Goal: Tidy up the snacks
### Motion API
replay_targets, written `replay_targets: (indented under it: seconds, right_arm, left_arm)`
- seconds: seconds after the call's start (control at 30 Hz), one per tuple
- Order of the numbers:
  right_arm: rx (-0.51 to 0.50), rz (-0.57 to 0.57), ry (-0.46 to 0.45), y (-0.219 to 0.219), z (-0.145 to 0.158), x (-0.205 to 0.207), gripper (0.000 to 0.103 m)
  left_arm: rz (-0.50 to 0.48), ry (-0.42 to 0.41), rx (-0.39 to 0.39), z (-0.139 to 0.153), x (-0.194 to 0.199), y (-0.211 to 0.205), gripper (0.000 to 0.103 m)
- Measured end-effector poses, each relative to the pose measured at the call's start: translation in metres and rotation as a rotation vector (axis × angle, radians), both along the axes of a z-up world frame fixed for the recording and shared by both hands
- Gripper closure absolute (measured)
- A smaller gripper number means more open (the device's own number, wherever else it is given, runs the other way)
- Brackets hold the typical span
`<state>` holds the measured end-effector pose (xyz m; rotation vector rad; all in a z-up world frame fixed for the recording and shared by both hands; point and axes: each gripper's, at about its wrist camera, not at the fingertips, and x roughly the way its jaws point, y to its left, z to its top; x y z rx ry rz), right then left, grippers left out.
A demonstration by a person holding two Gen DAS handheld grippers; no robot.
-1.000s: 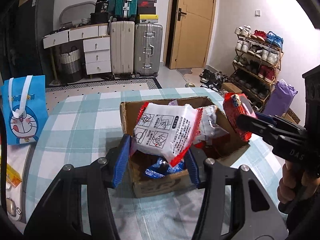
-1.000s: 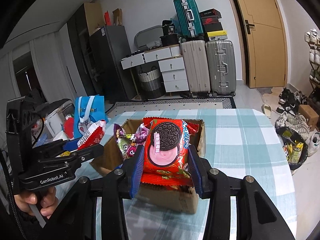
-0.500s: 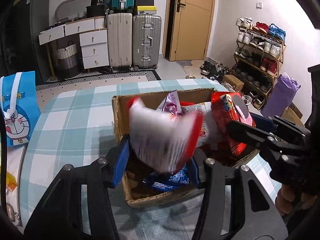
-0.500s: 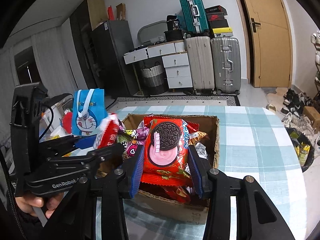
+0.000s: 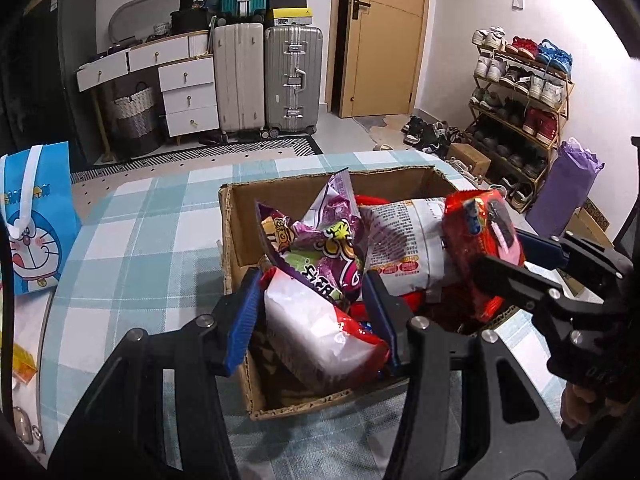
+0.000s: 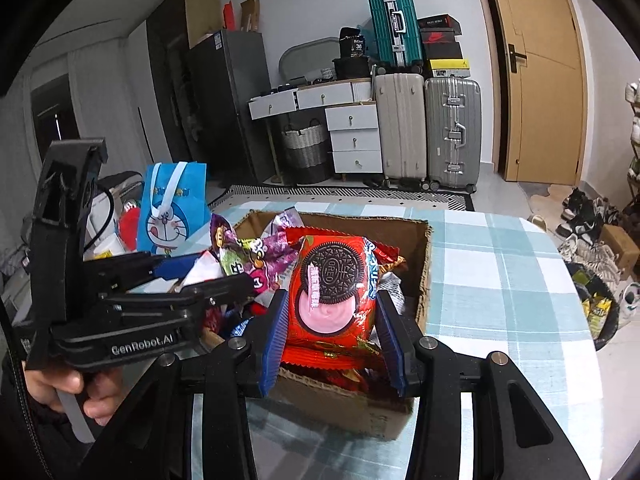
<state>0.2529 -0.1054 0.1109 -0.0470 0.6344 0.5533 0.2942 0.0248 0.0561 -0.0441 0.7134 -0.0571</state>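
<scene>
A cardboard box (image 5: 240, 216) stands on the checked tablecloth, holding several snack packs. My left gripper (image 5: 316, 320) is shut on a white and red snack pack (image 5: 316, 332), low inside the box's near left part. A purple snack pack (image 5: 332, 240) and a white printed pack (image 5: 404, 240) lie behind it. My right gripper (image 6: 332, 336) is shut on a red Oreo pack (image 6: 332, 288), held upright over the box (image 6: 420, 276). The Oreo pack (image 5: 480, 232) and right gripper also show at the right of the left wrist view.
A blue Doraemon bag (image 5: 32, 216) stands on the table's left side, also in the right wrist view (image 6: 172, 208). Suitcases (image 5: 292, 76), drawers and a door stand behind the table. A shoe rack (image 5: 520, 92) and shoes are to the right.
My left gripper has lowered the white and red pack from above the box down into it. My right gripper has brought the Oreo pack closer over the box.
</scene>
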Motion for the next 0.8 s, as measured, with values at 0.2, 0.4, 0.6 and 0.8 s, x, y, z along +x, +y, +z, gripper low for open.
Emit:
replay_targets:
  seconds: [0.2, 0.4, 0.6, 0.8]
  right_arm:
    - [-0.006, -0.003, -0.021, -0.008, 0.005, -0.011, 0.038]
    - [0.012, -0.012, -0.089, -0.022, 0.019, -0.032, 0.01]
    - [0.008, -0.034, -0.107, -0.034, 0.019, -0.05, 0.001]
    - [0.016, -0.028, -0.097, -0.039, 0.009, -0.064, 0.0]
  left_arm:
    - [-0.001, 0.0, -0.032, 0.0, -0.006, -0.001, 0.038]
    - [-0.004, -0.063, 0.022, 0.012, -0.031, -0.015, 0.015]
    - [0.0, -0.103, -0.009, 0.018, -0.07, -0.02, 0.0]
    - [0.03, -0.116, -0.031, 0.01, -0.098, -0.013, 0.0]
